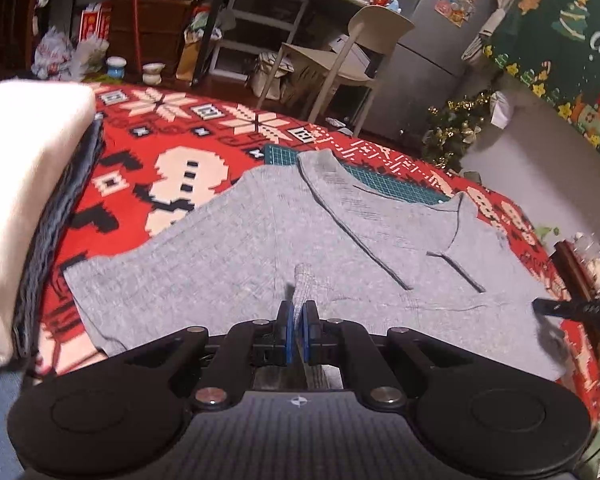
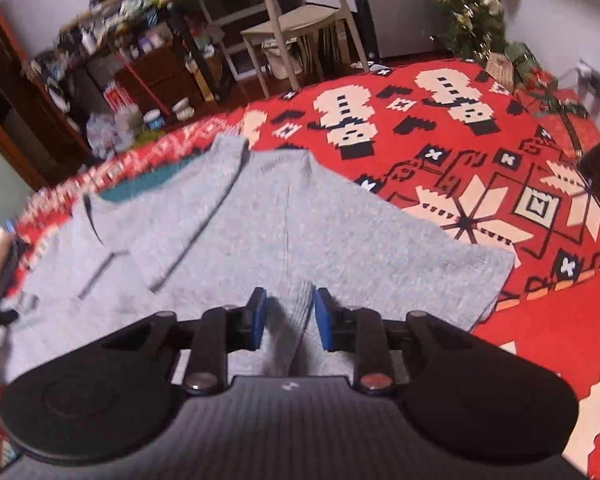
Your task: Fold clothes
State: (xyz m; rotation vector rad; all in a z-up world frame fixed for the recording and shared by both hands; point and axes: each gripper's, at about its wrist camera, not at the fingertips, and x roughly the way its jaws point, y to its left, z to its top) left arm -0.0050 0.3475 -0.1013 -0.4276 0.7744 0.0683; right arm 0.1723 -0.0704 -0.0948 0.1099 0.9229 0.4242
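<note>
A red patterned cloth [image 1: 204,148] covered the whole table, its snowflake and snowman motifs running to a rounded far edge. Beyond that edge stood a pale chair [image 1: 340,56] and cluttered shelves. The widest bare stretch of cloth lay toward the right edge, as the right wrist view showed.

The grey knit garment [image 1: 228,240] lay spread flat across the middle of the table, its lower hem toward the near edge and its sleeves folded inward over the body. A strip of green cutting mat [image 1: 384,182] showed past its far side. Near the left edge sat a stack of folded clothes [image 1: 24,200], cream on top and dark beneath, just beside the garment.

The left gripper [image 1: 298,312] had its blue pads pressed almost together, pinching a raised ridge of the grey fabric at the near hem. The right gripper [image 2: 290,310] stood narrowly parted; a fold of the same fabric rose between its pads without being clamped.
</note>
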